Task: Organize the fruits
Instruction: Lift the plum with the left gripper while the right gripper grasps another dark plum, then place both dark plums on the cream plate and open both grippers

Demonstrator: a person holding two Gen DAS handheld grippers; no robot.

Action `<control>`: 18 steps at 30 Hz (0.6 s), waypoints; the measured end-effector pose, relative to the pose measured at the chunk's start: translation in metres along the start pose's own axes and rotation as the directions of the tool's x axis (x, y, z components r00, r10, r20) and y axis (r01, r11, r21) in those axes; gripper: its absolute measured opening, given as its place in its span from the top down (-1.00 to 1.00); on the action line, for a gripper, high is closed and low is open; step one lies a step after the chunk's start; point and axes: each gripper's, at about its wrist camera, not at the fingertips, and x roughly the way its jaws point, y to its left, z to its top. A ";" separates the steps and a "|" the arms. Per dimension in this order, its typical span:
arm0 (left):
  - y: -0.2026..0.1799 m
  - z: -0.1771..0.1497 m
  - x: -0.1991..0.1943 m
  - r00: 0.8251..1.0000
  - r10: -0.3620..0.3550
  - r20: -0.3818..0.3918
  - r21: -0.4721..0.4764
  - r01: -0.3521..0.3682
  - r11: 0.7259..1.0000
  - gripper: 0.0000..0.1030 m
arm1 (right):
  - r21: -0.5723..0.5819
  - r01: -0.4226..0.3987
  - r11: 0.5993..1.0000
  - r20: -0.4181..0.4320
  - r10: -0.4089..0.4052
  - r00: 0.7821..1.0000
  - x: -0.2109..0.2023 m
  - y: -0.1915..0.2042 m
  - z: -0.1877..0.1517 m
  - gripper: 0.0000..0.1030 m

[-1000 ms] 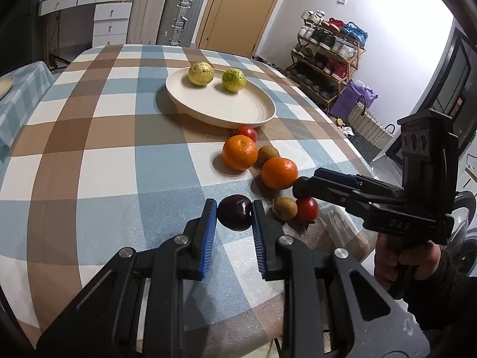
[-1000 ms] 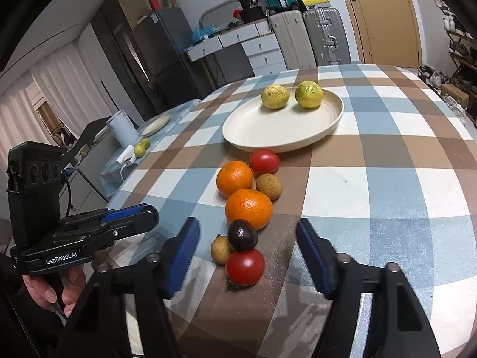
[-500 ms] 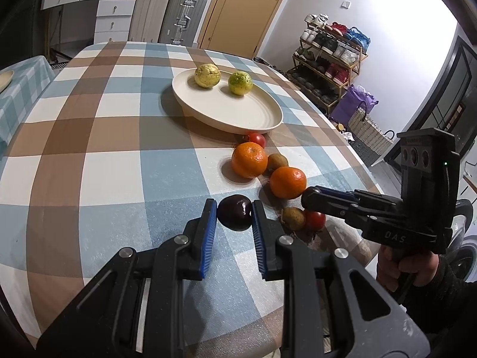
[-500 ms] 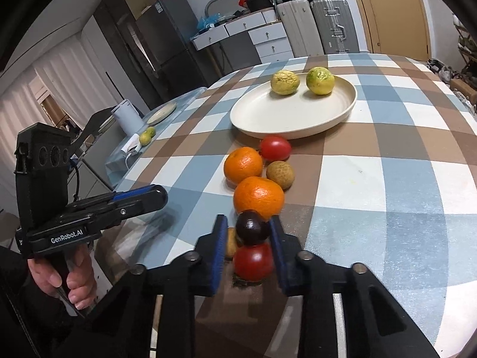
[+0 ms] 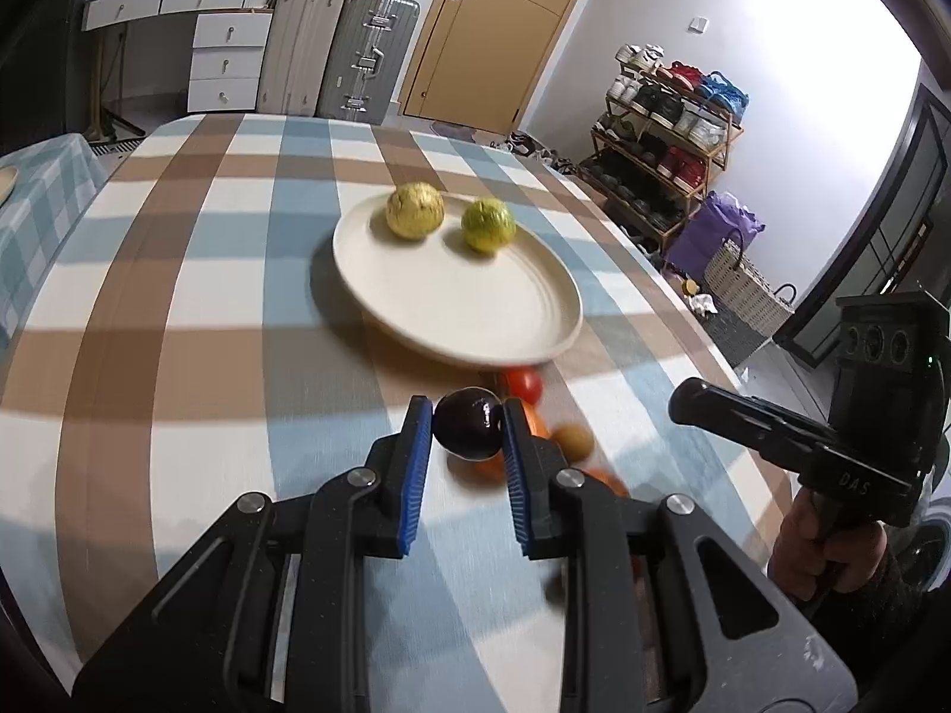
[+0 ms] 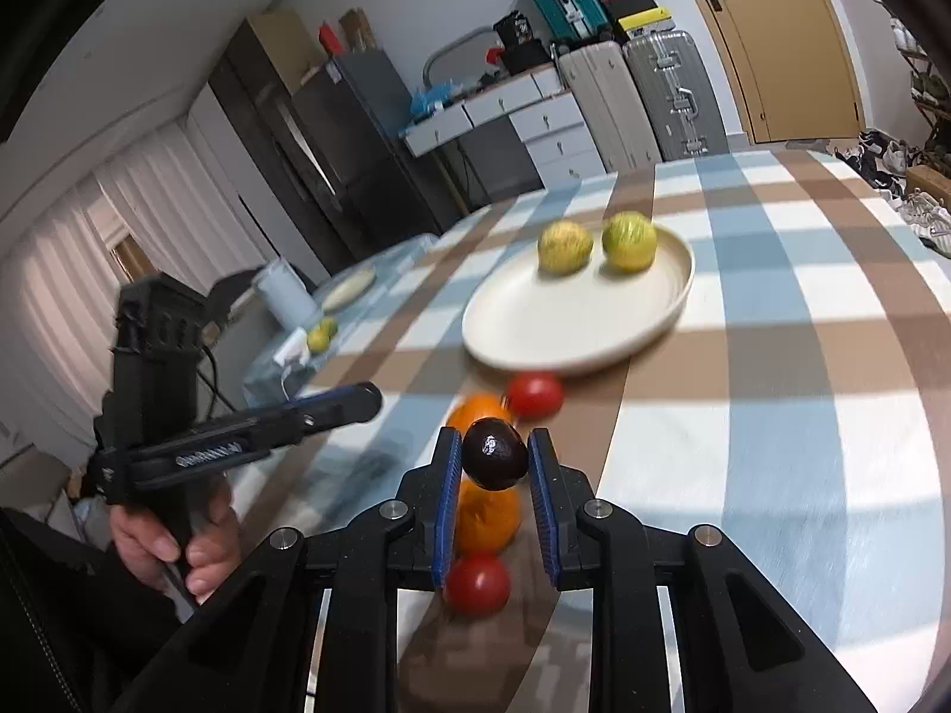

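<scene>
My left gripper (image 5: pixel 465 425) is shut on a dark purple plum (image 5: pixel 466 429) and holds it above the table, short of the cream plate (image 5: pixel 535 333). My right gripper (image 6: pixel 492 456) is shut on a second dark plum (image 6: pixel 494 455), lifted over the row of fruit. Two yellow-green fruits (image 5: pixel 414 209) (image 5: pixel 487 224) lie at the plate's far side. On the checked cloth near the plate lie oranges (image 6: pixel 488 514), red tomatoes (image 6: pixel 534 395) (image 6: pixel 477 584) and a brown kiwi (image 5: pixel 572 439). Each gripper shows in the other's view: the right (image 5: pixel 683 404), the left (image 6: pixel 368 401).
The table's right edge (image 5: pixel 701 321) drops to a floor with a shoe rack (image 5: pixel 665 136) and a wicker basket (image 5: pixel 743 285). A side table with a white jug (image 6: pixel 285 297) stands left. Suitcases (image 5: pixel 362 53) and drawers stand beyond the far edge.
Both grippers have risen and moved toward the plate. The right gripper closed on a dark plum and lifted it; the left kept its plum.
</scene>
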 end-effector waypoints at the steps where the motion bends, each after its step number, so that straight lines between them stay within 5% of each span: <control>1: 0.001 0.008 0.005 1.000 0.003 0.003 -0.001 -0.003 1.000 0.60 | 0.002 -0.002 1.000 0.010 0.002 1.000 0.001 -0.004 0.008 0.56; 10: 0.008 0.075 0.052 0.999 0.032 0.014 0.037 -0.032 0.999 0.60 | -0.038 -0.018 0.999 0.039 0.020 0.999 0.029 -0.027 0.071 0.56; 18: 0.031 0.111 0.102 0.999 0.049 -0.010 0.034 -0.049 0.998 0.60 | -0.065 -0.044 0.997 -0.018 0.043 0.999 0.088 -0.034 0.122 0.56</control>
